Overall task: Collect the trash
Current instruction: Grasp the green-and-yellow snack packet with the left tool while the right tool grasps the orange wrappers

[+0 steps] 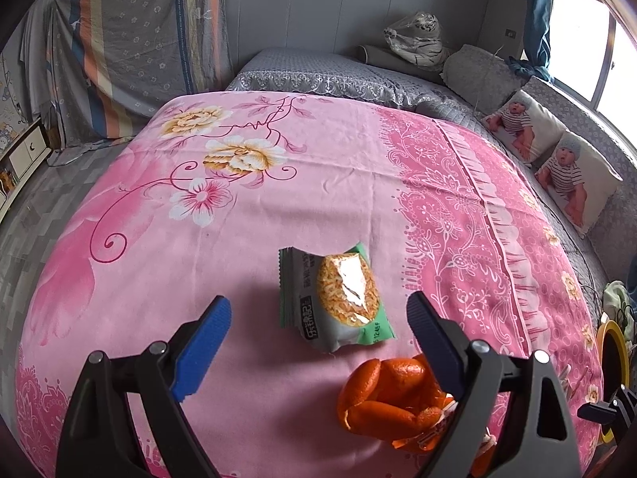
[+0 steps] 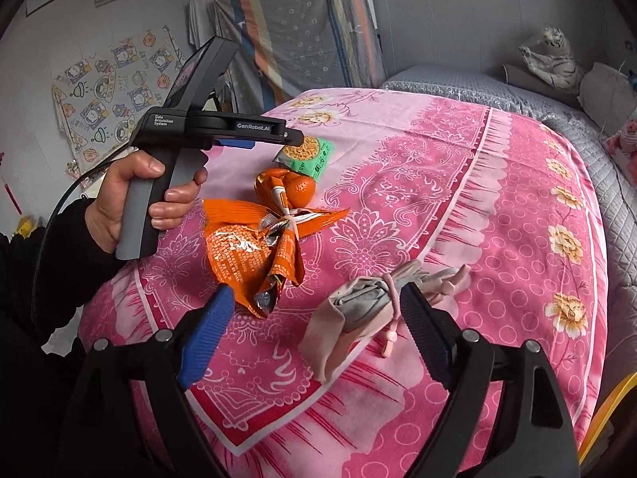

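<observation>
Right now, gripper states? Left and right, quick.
Left gripper: open, holding nothing, above the green snack wrapper.
Right gripper: open, holding nothing, above the pink-and-grey pouch.

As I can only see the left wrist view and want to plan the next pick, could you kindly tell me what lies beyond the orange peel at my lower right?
Observer: A crumpled orange wrapper lies right beside the orange peel, spread on the pink bedspread.
Operator: Thank you. Is there anything further along?
Observer: Yes, a folded pink-and-grey bundle with a pink cord around it lies apart from the wrapper.
Operator: And where are the right tongs, please?
Observer: The right tongs are open and hover over that bundle without gripping it.
</observation>
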